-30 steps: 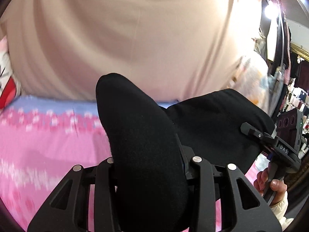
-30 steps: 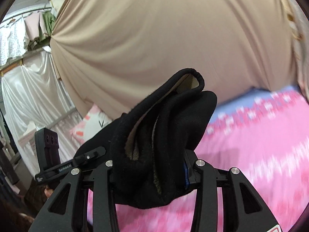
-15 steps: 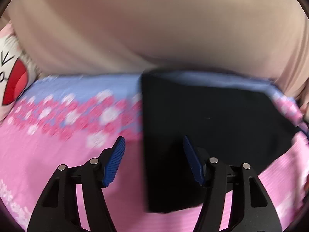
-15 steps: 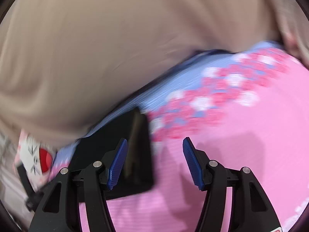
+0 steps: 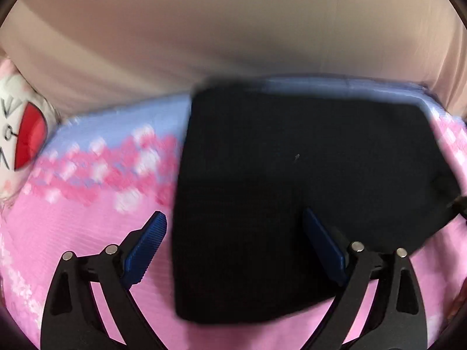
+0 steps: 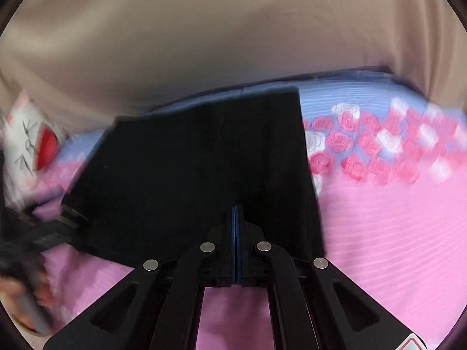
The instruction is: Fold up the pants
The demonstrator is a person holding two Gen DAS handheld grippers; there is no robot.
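Note:
The black pants lie folded flat in a squarish block on the pink flowered bed sheet. My left gripper is open and empty, its blue pads spread over the near left part of the pants. In the right wrist view the pants lie ahead and to the left. My right gripper is shut with its pads pressed together and nothing between them, just above the near edge of the pants. The left gripper shows blurred at the left edge of that view.
A beige curtain hangs close behind the bed. A white pillow with a red print lies at the far left. The sheet turns pale blue along the far edge. Both views are motion-blurred.
One second ago both grippers held the pants up. They let go, and the pants now lie flat on the bed. The left gripper stays open; the right gripper has closed empty.

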